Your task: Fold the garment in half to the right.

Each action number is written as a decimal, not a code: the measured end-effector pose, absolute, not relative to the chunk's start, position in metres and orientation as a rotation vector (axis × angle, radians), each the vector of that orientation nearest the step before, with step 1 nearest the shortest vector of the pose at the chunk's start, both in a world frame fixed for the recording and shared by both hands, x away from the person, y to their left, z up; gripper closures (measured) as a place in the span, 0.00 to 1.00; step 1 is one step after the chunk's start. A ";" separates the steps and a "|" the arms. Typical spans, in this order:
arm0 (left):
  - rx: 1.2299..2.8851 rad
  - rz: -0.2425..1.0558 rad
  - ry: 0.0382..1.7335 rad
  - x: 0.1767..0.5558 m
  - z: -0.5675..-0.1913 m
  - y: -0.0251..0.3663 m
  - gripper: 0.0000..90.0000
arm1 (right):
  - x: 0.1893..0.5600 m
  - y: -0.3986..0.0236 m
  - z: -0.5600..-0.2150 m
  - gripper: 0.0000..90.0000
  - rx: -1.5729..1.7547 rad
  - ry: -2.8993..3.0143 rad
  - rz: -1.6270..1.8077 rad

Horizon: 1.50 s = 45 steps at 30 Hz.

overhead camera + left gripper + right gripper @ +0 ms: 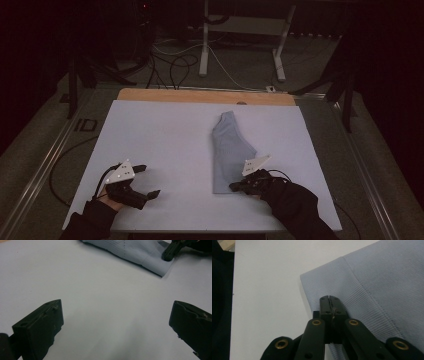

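Note:
A pale blue knit garment [230, 145] lies folded on the white table top [150, 130], right of centre, its ribbed hem toward me. My right gripper [233, 186] is shut, and its tips [329, 298] lie on that hem [352, 297] at the near right corner; I see no fabric between the jaws. In the left gripper view the garment [140, 252] sits at the top with the right gripper [168, 255] on its corner. My left gripper [149, 180] rests near the front left of the table, wide open [117, 307] over bare table, well apart from the garment.
A wooden strip [200, 95] borders the table's far edge. Beyond it, cables [175, 65] trail over the floor by the white legs [204, 45] of another desk. Metal rails [45, 165] run along both sides. A person's dark sleeves [295, 210] enter at the bottom.

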<state>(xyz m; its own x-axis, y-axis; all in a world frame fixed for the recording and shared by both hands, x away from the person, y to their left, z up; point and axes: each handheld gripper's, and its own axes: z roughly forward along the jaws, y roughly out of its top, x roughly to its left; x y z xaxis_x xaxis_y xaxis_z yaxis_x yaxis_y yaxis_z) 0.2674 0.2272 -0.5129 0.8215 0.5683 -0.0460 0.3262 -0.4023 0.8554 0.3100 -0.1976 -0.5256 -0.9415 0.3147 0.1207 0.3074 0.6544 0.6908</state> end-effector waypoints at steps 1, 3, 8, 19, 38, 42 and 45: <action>2.021 0.311 0.662 0.267 -0.513 0.227 0.01 | 0.310 -0.198 -0.526 1.00 0.539 2.849 1.193; 2.023 0.312 0.658 0.267 -0.513 0.227 0.01 | 0.310 -0.198 -0.526 1.00 0.535 2.848 1.190; 2.024 0.311 0.656 0.267 -0.513 0.227 0.01 | 0.311 -0.197 -0.525 1.00 0.550 2.852 1.189; 2.019 0.317 0.656 0.266 -0.511 0.228 0.01 | 0.316 -0.197 -0.500 0.87 0.550 2.775 1.286; 2.013 0.318 0.657 0.266 -0.510 0.229 0.01 | 0.331 -0.200 -0.478 0.14 0.600 2.729 1.427; 2.017 0.321 0.653 0.265 -0.510 0.229 0.01 | 0.333 -0.204 -0.476 0.10 0.627 2.683 1.442; 2.012 0.321 0.653 0.265 -0.509 0.230 0.01 | 0.332 -0.208 -0.475 0.10 0.643 2.634 1.427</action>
